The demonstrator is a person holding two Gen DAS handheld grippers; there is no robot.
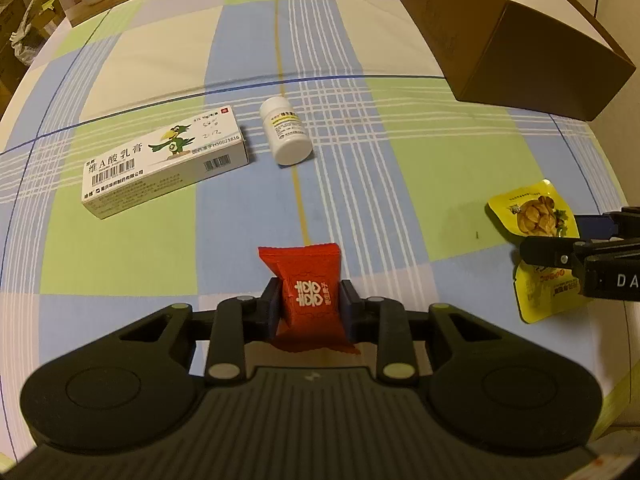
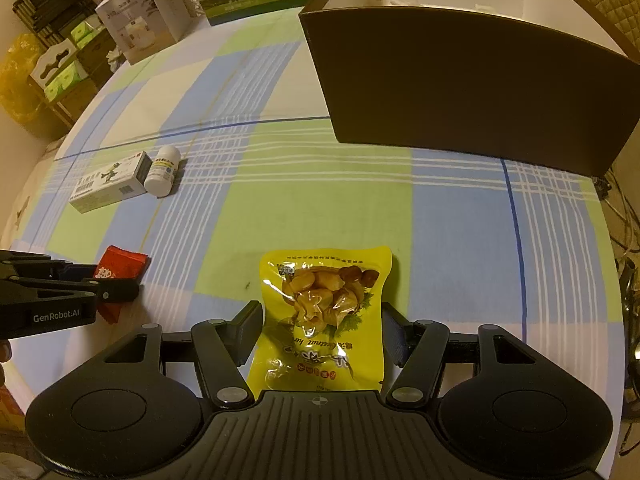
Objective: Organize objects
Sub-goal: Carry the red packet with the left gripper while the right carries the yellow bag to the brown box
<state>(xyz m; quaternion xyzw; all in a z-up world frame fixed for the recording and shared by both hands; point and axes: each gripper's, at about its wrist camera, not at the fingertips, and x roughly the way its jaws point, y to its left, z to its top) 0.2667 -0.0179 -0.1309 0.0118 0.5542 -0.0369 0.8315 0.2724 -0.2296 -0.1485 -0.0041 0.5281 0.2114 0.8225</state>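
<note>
On a plaid-covered counter, the left gripper has its fingers clamped on a red candy packet, well in front of the brown cardboard box. The right gripper straddles a yellow chestnut pouch, fingers apart and not pressing. An ointment carton and white pill bottle lie side by side, left of the box.

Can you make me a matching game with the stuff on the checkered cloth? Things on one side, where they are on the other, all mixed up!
Things:
1. red candy packet
2. yellow snack pouch
3. white bottle
4. brown box

Places:
A. lying beside the medicine carton
B. between the right gripper fingers
C. far side of the cloth, top open
D. pinched in the left gripper

Pairs: 1-D, 2-B, 3-A, 4-C
</note>
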